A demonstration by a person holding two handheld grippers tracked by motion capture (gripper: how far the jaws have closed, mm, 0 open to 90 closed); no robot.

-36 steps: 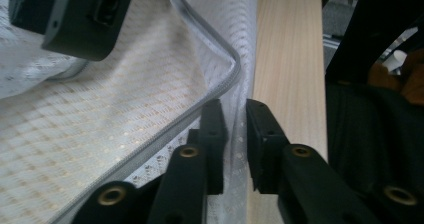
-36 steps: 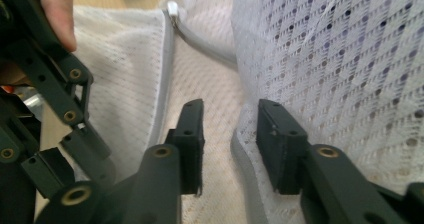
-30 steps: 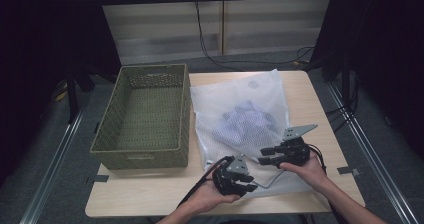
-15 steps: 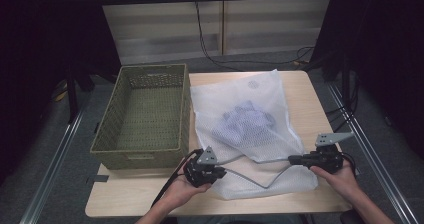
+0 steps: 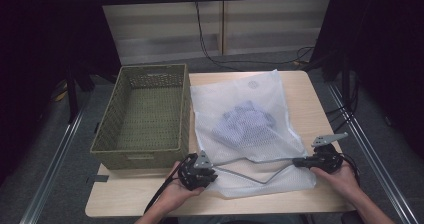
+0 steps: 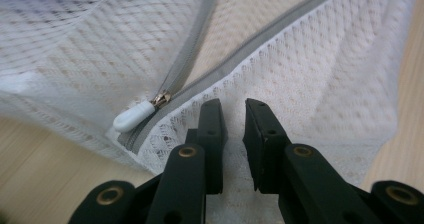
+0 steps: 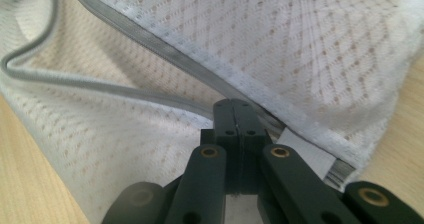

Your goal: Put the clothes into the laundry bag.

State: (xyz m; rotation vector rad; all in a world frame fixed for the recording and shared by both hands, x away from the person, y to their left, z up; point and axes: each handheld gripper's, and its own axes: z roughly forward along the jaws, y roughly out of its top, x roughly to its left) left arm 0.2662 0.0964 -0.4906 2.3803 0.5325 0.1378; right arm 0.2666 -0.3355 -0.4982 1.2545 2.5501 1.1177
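Nearest the table edge, left gripper (image 5: 199,172) parked at the mesh laundry bag (image 5: 247,134)'s near-left corner, jaws slightly parted over the mesh by the white zipper pull (image 6: 132,117), apparently gripping nothing. Right gripper (image 5: 314,160) pressed together, pinching the zipper's (image 5: 250,170) far end, presumably to keep the mouth taut. Beyond, clothing (image 5: 244,124) bundled inside the bag, mid-table. Wicker basket (image 5: 145,118) waiting, just left.

left tongs (image 5: 200,172) shifted right, jaws parted
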